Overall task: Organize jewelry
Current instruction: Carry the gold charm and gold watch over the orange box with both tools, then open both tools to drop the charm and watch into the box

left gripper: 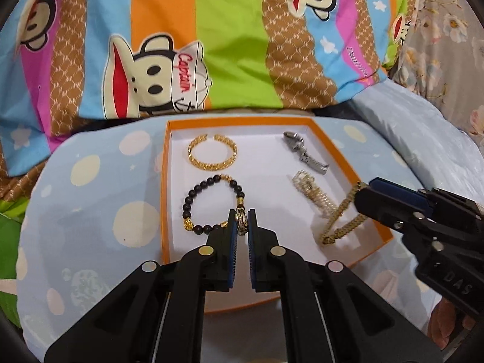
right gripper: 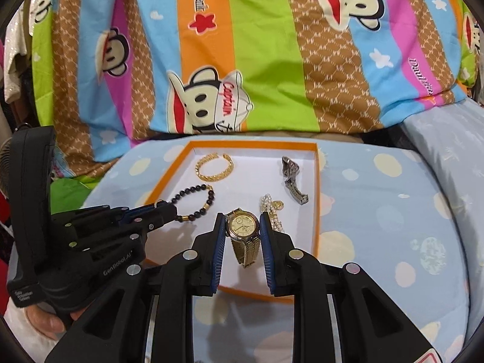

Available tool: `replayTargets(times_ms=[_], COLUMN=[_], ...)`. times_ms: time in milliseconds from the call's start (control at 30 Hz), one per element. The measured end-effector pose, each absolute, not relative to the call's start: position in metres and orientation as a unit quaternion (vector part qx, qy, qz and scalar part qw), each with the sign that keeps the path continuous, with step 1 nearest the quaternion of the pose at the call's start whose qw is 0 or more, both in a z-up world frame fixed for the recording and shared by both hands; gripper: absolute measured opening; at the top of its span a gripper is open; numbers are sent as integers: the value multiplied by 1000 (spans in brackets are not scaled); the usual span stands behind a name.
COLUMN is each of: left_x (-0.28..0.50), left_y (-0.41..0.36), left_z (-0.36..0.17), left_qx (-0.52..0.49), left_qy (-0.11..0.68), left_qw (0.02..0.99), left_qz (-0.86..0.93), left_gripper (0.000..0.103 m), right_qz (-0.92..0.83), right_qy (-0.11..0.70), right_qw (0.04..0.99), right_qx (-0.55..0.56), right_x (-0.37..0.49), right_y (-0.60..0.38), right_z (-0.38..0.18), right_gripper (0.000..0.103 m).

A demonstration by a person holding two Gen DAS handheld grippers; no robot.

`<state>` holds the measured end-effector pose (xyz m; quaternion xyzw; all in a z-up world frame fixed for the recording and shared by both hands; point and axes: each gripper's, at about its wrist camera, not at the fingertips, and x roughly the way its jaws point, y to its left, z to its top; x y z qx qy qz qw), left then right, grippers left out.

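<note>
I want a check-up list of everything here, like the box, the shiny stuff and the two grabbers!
Surface: blue spotted cushion with the orange box on it.
Job's things: in the box lie a gold bangle, a black bead bracelet, a silver watch and a pearl piece.
Clutter: nothing seen.
Grippers: left gripper shut on a small ring; right gripper shut on the gold watch, whose band hangs down over the box.
Cables: nothing seen.
Surroundings: striped monkey-print blanket behind; pale blue bedding to the right.
</note>
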<state>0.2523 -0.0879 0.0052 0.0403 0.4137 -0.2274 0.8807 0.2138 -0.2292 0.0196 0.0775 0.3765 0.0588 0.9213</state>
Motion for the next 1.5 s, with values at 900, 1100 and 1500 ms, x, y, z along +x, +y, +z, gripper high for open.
replayTargets(times_ms=[900, 1100, 1500], left_x=[269, 267, 247], left_y=[-77, -77, -59], left_z=[-10, -8, -4], left_qx=[40, 42, 23], left_qy=[402, 396, 394], left_qw=[894, 897, 899], left_qz=[-193, -193, -191], left_gripper=[31, 33, 33], right_qz=[62, 63, 56], right_qy=[381, 374, 378], right_qw=[918, 920, 918], right_qx=[88, 99, 111], right_x=[271, 268, 213], right_y=[-214, -220, -235], right_z=[-8, -4, -3], right_gripper=[23, 23, 23])
